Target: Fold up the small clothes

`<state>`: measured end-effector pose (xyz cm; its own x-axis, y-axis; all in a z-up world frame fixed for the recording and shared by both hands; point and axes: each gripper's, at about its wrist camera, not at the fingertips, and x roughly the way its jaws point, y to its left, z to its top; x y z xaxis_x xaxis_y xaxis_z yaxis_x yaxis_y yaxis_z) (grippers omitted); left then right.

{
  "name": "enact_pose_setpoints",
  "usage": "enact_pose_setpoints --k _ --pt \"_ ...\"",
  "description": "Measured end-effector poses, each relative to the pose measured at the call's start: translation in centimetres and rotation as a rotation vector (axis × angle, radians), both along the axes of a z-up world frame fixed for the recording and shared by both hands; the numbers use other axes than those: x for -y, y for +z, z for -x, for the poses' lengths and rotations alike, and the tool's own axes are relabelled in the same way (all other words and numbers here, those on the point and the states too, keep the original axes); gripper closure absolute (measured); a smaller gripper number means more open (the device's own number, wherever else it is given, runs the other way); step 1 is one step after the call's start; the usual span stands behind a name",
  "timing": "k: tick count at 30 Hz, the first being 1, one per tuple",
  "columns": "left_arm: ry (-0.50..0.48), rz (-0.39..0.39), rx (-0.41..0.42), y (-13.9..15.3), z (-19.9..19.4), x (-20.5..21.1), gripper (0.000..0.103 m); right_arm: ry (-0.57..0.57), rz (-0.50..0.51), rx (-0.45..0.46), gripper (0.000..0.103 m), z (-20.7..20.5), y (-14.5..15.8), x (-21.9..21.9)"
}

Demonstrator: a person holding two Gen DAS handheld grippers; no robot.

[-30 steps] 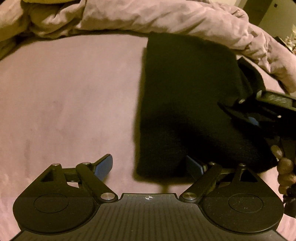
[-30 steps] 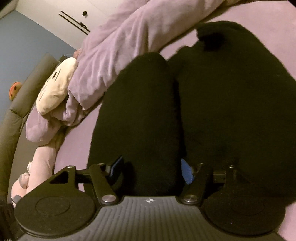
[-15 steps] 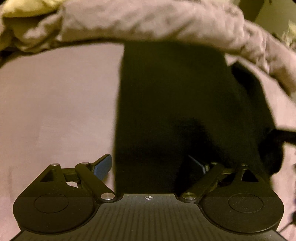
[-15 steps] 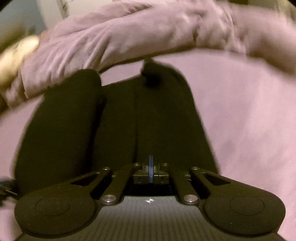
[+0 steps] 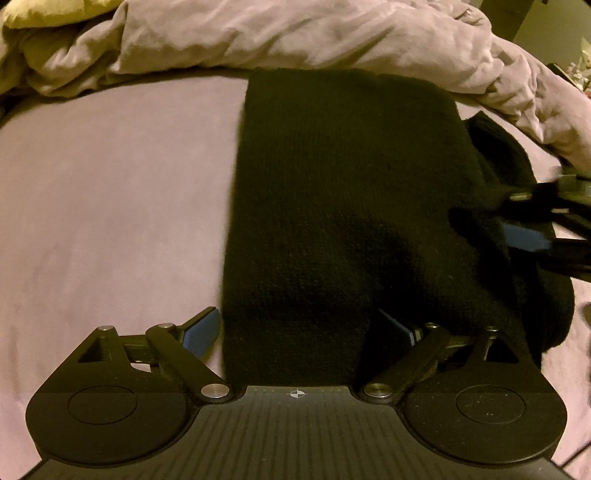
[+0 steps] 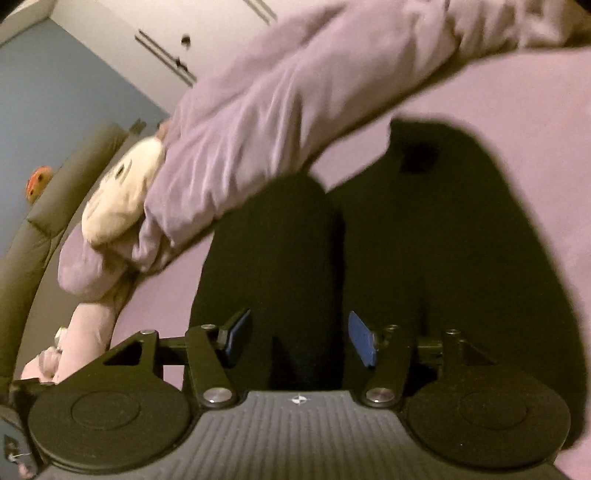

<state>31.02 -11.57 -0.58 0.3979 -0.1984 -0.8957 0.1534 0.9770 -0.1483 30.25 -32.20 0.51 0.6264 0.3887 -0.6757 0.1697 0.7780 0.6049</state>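
I see one black knitted garment [image 5: 343,206] lying folded on the mauve bed sheet [image 5: 110,206], its far end just under the rumpled lilac duvet [image 5: 295,33]. My left gripper [image 5: 299,328] hangs over the garment's near end with its jaws spread wide; they have just been opening a little further. The garment's left edge lies just inside the left blue pad [image 5: 201,330], and the right pad sits over the dark cloth, neither pad pressing on it. My right gripper [image 6: 297,338] comes in from the garment's right side, and its jaws have just been opening from a full close to about half spread. In its own view a rounded fold of the black garment [image 6: 280,266] lies between the two blue pads [image 6: 360,343], with a gap on each side, so nothing is pinched. Beside that fold a second, wider lobe of the same garment spreads to the right. At the bed's edge I count one cream plush toy [image 6: 118,199] against the duvet.
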Motion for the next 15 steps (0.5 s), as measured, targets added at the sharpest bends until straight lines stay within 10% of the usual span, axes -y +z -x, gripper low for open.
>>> enact_pose_setpoints --k 2,6,11,15 --pt "-0.005 0.003 -0.005 0.0 0.1 -0.2 0.007 0.002 -0.087 -0.039 0.078 -1.1 -1.7 -0.6" --pt "-0.013 -0.006 -0.014 1.3 -0.1 -0.9 0.014 0.044 -0.015 -0.071 0.083 -2.2 -2.4 -2.2" --pt "0.005 -0.027 0.120 5.6 -1.3 -1.2 0.007 0.102 0.310 0.091 0.089 -0.5 4.9 -2.7" --pt "-0.044 -0.029 0.082 3.6 -3.1 1.4 0.006 0.081 0.355 -0.090 0.088 -0.1 -0.2 0.0"
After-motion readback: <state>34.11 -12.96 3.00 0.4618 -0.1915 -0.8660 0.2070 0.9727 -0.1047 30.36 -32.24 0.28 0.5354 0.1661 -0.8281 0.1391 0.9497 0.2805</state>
